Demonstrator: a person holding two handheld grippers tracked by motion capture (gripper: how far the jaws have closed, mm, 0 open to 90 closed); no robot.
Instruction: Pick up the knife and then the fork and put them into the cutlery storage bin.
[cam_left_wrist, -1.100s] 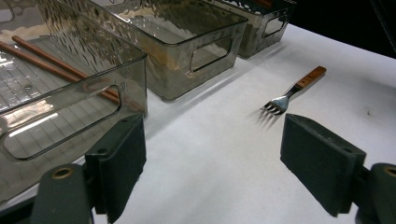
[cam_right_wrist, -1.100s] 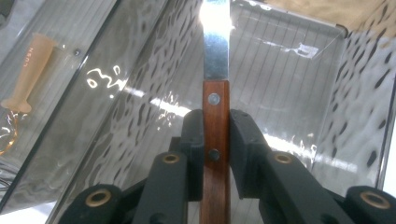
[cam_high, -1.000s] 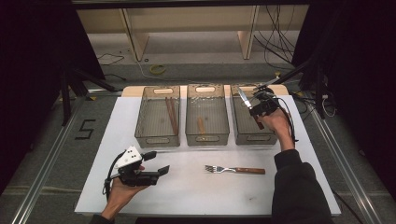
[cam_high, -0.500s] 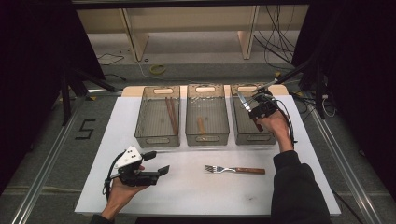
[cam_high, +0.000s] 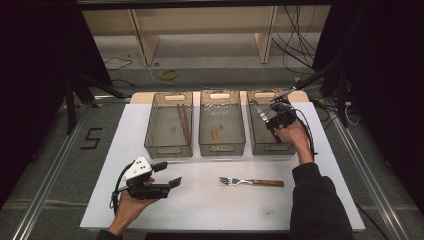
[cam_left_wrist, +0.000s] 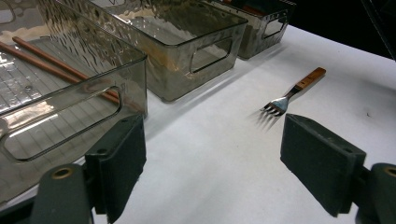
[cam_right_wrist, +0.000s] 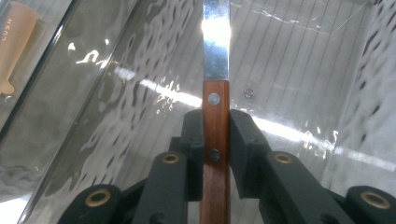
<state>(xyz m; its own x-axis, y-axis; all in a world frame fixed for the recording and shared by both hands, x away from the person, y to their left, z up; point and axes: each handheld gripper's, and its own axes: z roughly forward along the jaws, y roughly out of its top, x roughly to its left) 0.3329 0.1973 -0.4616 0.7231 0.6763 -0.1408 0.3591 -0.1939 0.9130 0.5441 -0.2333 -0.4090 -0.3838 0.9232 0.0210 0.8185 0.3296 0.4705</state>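
Right tongs (cam_right_wrist: 216, 140) clamped on a wooden-handled knife (cam_right_wrist: 215, 116): both pads press the handle flat from either side, two rivets visible, steel blade running straight out ahead of the jaws. In the high view the right tongs (cam_high: 274, 119) sit over the rightmost clear bin (cam_high: 260, 145), blade tip angled up and away from the hand. Under and ahead of the blade is that bin's ribbed floor; whether the knife touches it can't be told. Just beside these tongs, the middle bin (cam_high: 222, 146) holds a pale wooden-handled item (cam_high: 214, 134). The far bin (cam_high: 167, 148), well apart from them, holds chopsticks (cam_high: 183, 122).

Left tongs (cam_left_wrist: 212, 163) apart, nothing between the pads, bare white surface (cam_left_wrist: 201, 154) underneath. In the high view the left tongs (cam_high: 167, 175) are held low over the near left part of the surface, jaws pointing toward the fork. Fork (cam_left_wrist: 287, 95) lies flat ahead of them, beyond the jaw tips, tines toward the tongs, wooden handle pointing away; not touched. Same fork (cam_high: 251, 182) in the high view lies between the two hands, in front of the middle bin, near the right sleeve (cam_high: 315, 200). Bin with chopsticks (cam_left_wrist: 51, 65) is close beside the left jaw, its handle cutout facing the tongs.
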